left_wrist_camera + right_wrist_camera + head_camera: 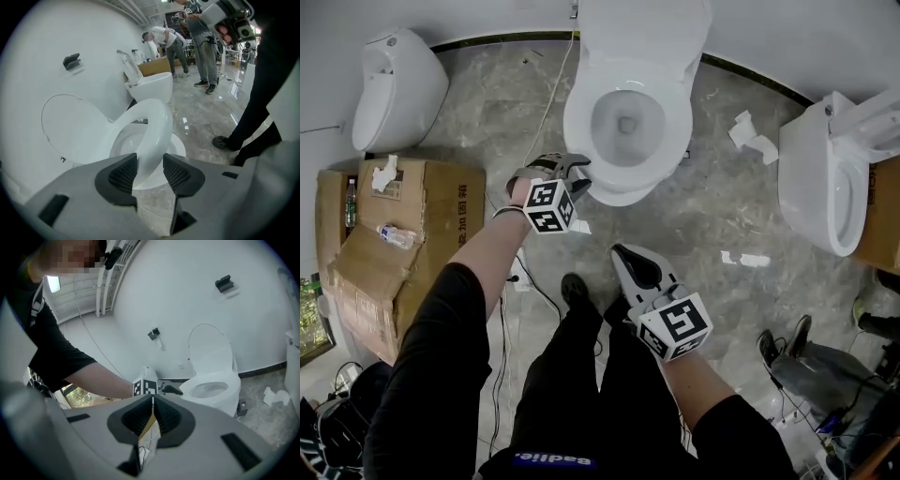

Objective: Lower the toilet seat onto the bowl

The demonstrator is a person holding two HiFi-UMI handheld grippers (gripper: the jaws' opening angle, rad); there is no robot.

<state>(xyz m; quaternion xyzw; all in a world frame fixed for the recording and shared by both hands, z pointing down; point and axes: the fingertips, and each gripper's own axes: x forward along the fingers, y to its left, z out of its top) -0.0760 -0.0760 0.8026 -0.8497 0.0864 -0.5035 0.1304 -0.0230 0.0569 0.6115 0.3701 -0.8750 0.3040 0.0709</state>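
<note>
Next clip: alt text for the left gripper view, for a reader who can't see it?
The left tool has its jaws apart, the front rim of the white toilet seat between them, the lid raised behind. Farther back are a second toilet and standing people on a glossy stone floor.

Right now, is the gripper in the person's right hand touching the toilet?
Apart. The head view shows the right gripper over the floor, a clear gap short of the toilet. The right gripper view shows its jaws together, nothing between them.
</note>
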